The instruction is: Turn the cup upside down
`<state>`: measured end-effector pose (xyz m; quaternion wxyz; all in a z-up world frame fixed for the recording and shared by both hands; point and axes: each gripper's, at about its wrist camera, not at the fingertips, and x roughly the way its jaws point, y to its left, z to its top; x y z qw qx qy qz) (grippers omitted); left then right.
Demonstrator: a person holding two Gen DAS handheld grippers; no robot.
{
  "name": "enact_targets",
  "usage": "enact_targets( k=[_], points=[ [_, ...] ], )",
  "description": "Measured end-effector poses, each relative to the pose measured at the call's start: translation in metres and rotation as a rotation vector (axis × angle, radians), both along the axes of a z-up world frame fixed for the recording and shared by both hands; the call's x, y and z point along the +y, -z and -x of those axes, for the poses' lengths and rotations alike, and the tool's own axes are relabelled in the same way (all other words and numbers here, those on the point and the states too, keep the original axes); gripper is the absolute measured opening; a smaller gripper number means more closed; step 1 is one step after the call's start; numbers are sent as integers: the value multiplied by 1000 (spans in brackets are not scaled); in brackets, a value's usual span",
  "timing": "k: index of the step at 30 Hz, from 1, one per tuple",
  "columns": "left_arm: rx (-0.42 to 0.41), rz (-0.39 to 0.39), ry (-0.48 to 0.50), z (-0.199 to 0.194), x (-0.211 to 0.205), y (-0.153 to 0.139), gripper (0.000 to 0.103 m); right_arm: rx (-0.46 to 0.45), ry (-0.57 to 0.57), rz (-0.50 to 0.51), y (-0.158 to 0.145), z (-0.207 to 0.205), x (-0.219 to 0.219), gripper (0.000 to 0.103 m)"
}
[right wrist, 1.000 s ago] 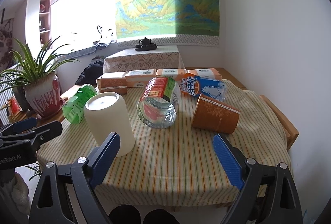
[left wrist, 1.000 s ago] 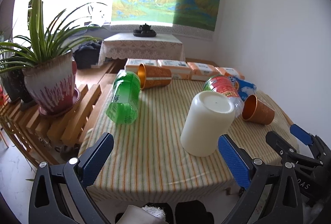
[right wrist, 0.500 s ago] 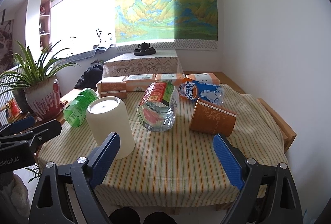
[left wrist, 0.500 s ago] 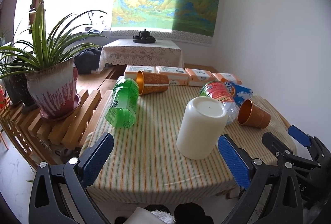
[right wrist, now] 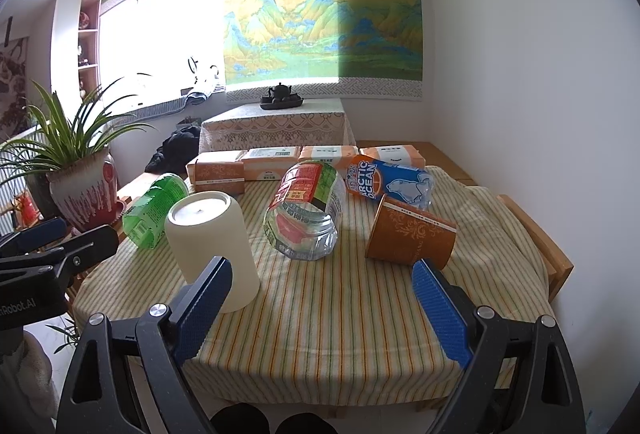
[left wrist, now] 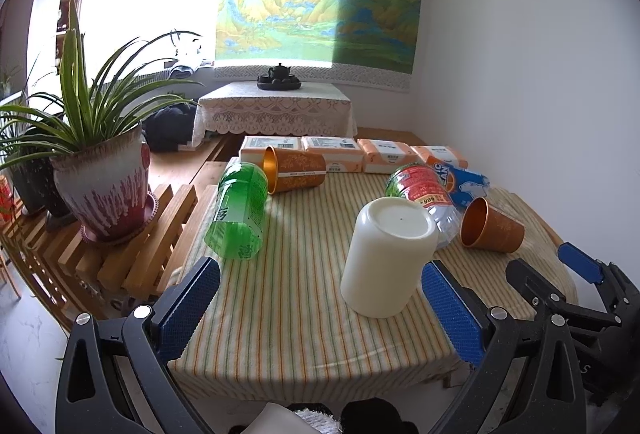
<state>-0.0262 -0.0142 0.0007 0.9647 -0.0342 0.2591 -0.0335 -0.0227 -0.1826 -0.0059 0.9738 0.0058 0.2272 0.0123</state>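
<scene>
The cup (left wrist: 389, 256) was plain cream-white, standing on a tablecloth (left wrist: 304, 298) of pale yellow with thin green and orange stripes, while both grippers' finger pads (left wrist: 452, 310) were bright blue with a fine ribbed texture on black frames. One bottle (left wrist: 239, 209) was translucent green, another (right wrist: 303, 209) clear with a red and green label, and a third (right wrist: 388, 182) wore a blue, orange and white label. The two paper cups (right wrist: 412, 234) were orange-brown with a faint gold ornament and coppery insides, and the plant pot (left wrist: 102, 185) was off-white with dark red drips.
</scene>
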Motion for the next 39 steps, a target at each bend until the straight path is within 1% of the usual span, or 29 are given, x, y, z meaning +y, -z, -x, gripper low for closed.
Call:
enact_targets(
  k=[5,39],
  points=[
    [-5,-17,0,-1,-3,-1,102,-6,1,5,-1,1,0,89],
    [-15,-25,-16,-1,1,-2,102,-2,1,-2,2,1,-1,89]
  ],
)
